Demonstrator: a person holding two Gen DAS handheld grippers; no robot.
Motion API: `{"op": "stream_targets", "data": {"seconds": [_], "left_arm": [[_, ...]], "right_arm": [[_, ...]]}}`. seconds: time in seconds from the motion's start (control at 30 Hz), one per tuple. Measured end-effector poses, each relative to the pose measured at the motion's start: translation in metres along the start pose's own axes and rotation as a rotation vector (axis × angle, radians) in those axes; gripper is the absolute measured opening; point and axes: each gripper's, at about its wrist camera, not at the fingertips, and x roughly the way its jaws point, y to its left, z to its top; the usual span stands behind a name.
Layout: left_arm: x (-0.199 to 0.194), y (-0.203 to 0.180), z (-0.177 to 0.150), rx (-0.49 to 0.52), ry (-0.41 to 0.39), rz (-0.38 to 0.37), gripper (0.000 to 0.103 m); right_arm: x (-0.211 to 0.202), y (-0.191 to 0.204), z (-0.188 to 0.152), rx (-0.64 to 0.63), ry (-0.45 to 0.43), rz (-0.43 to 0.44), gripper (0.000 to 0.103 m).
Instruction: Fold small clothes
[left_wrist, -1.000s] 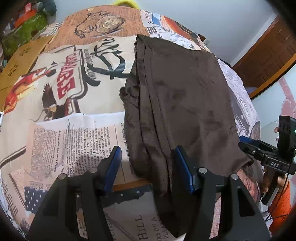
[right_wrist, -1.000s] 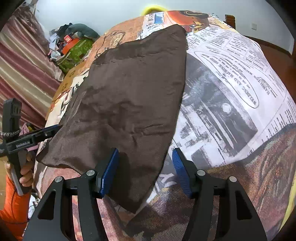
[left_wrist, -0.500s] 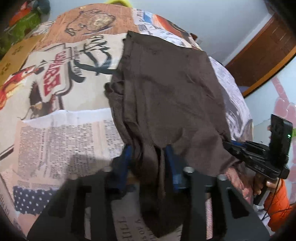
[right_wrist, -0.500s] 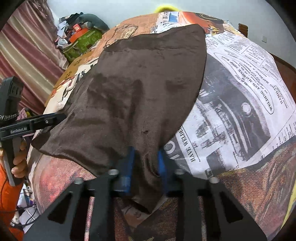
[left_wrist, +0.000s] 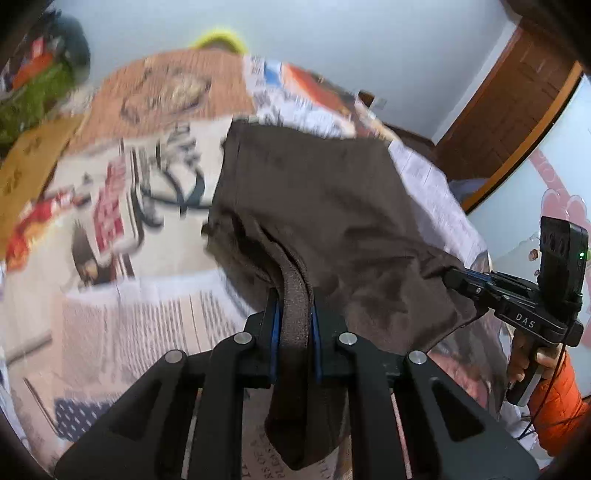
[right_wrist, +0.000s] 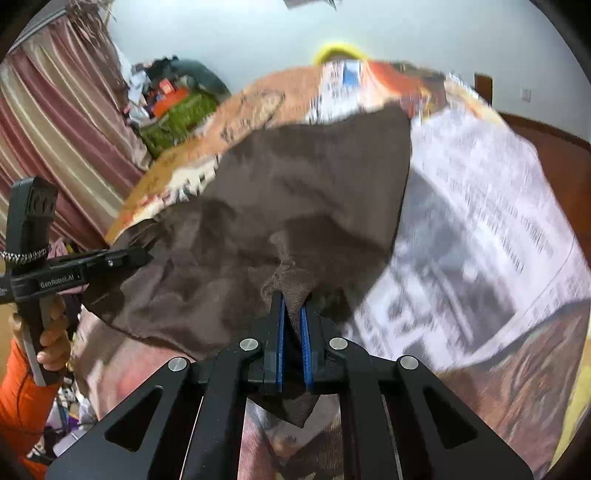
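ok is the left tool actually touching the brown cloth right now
Touching. The left wrist view shows the left tool closed on a bunched edge of the brown cloth, the fabric pinched between its blue pads with no gap.

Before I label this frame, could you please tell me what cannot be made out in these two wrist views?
- Brown garment: its type. Left wrist view; bunched folds hide its shape.
- Its near hem: both views; the left gripper and right gripper cover it, each clamping fabric.
- Print on the patterned cover: both views; motion blur.
- Clutter pile: right wrist view; too small and blurred.
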Motion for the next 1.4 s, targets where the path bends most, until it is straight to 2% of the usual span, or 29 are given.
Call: {"op": "stream_targets", "data": {"seconds": [0.17,0.4,0.6,0.77,0.83,1.0,1.17,1.23,1.33,1.4], "left_arm": [[-0.01,-0.009,0.029,0.028,-0.075,0.01,0.013],[0.001,-0.006,0.073,0.007,-0.105,0.012,0.013],[0.035,0.008,0.107,-0.03,-0.061,0.022,0.013],[0.078,0.024,0.123,-0.064,0.012,0.034,0.013],[0.096,0.032,0.129,-0.082,0.04,0.041,0.013],[0.124,0.051,0.139,-0.156,0.088,0.006,0.014],[0.124,0.055,0.15,-0.166,0.053,0.011,0.029],[0.116,0.05,0.152,-0.133,0.023,0.044,0.044],[0.1,0.04,0.152,-0.069,-0.019,0.091,0.056],[0.091,0.035,0.148,-0.04,-0.028,0.102,0.059]], "right_arm": [[-0.012,0.004,0.02,-0.013,-0.077,0.0,0.007],[-0.014,-0.007,0.053,-0.006,-0.143,-0.007,0.007],[0.002,-0.019,0.079,-0.003,-0.147,-0.023,0.007],[0.026,-0.036,0.096,0.028,-0.097,-0.028,0.007],[0.039,-0.045,0.102,0.036,-0.074,-0.036,0.011],[0.056,-0.068,0.119,0.08,-0.038,-0.057,0.012],[0.049,-0.085,0.131,0.114,-0.082,-0.103,0.025],[0.039,-0.087,0.13,0.111,-0.108,-0.108,0.028],[0.028,-0.084,0.127,0.084,-0.119,-0.106,0.028],[0.022,-0.079,0.121,0.059,-0.12,-0.098,0.031]]}}
